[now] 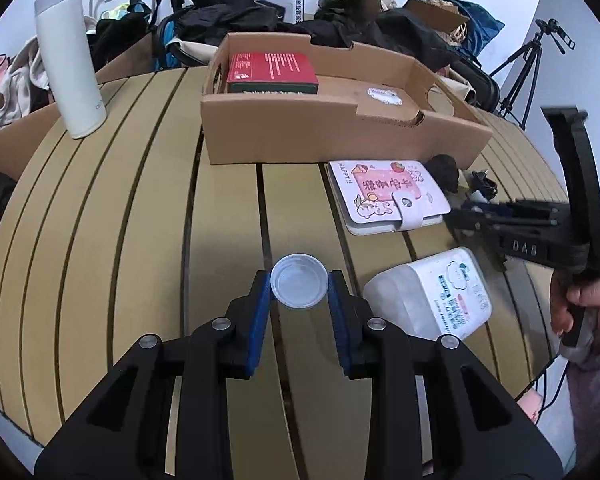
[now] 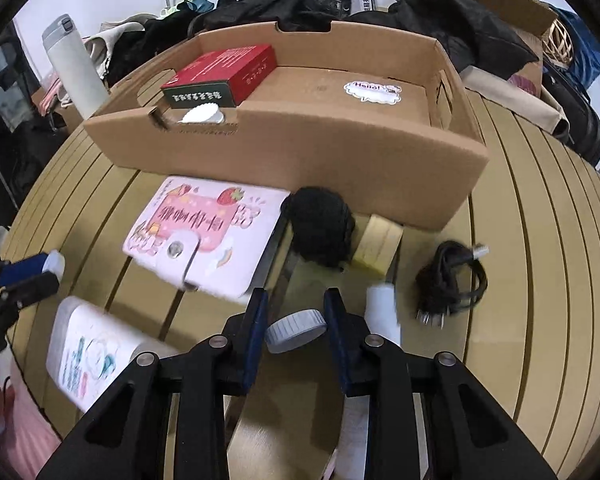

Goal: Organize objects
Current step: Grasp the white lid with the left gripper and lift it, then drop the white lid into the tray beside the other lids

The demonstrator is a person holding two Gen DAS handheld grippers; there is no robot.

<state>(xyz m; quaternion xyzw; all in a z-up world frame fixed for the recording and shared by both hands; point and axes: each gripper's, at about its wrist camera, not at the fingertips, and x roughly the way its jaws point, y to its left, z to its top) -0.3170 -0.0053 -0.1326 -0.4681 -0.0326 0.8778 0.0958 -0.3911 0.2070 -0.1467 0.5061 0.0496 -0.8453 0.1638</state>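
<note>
In the left wrist view our left gripper (image 1: 299, 286) pinches a clear round cup (image 1: 299, 286) above the slatted table (image 1: 120, 200), the cardboard box (image 1: 320, 136) at twelve o'clock, while in the right wrist view our right gripper (image 2: 296, 330) clamps a ribbed grey cap (image 2: 296, 330), jaws narrow.

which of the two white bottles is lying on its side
The squat plastic bottle with the printed label, lying beside the left tongs. The tall white flask stands upright at the table's far corner.
</note>
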